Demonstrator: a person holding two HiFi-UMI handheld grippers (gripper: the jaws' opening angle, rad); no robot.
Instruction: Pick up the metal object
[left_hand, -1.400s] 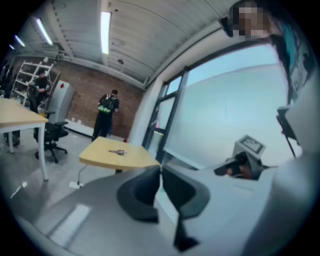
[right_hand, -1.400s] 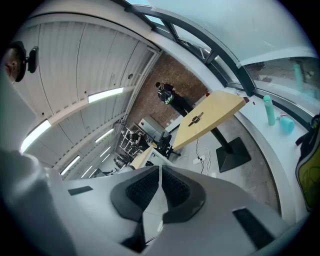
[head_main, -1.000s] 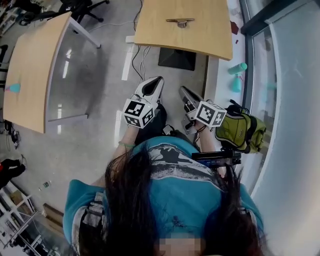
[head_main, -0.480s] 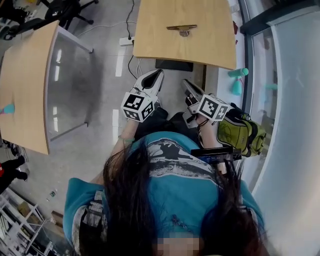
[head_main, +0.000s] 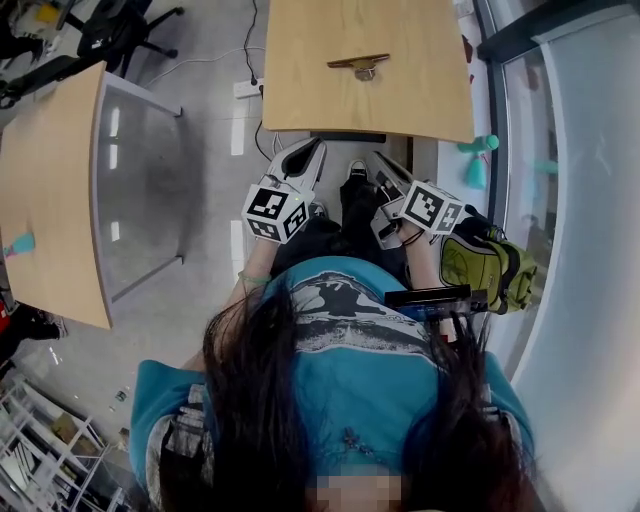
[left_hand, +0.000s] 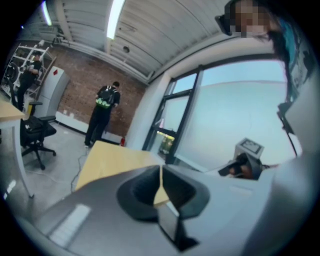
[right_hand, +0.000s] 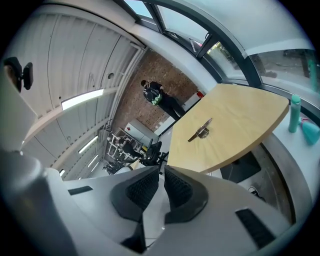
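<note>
The metal object (head_main: 360, 65), a flat bar on a small round base, lies on the far part of a light wooden table (head_main: 420, 100) ahead of me. In the right gripper view the metal object (right_hand: 201, 131) sits mid-table, well beyond the jaws. My left gripper (head_main: 312, 150) and right gripper (head_main: 382, 160) are held side by side at waist height, just short of the table's near edge, both pointing toward it. The left gripper (left_hand: 161, 175) and the right gripper (right_hand: 161, 172) each have the pads together with nothing between them.
A second wooden table (head_main: 50, 200) stands at the left, with an office chair (head_main: 110, 25) behind it. Cables and a power strip (head_main: 248, 90) lie on the floor. A green backpack (head_main: 490, 265) and teal bottles (head_main: 478, 160) sit by the glass wall at the right. A person (left_hand: 102, 112) stands far off.
The table with the metal object has come nearer and both grippers have moved forward toward its near edge. Both stay shut.
</note>
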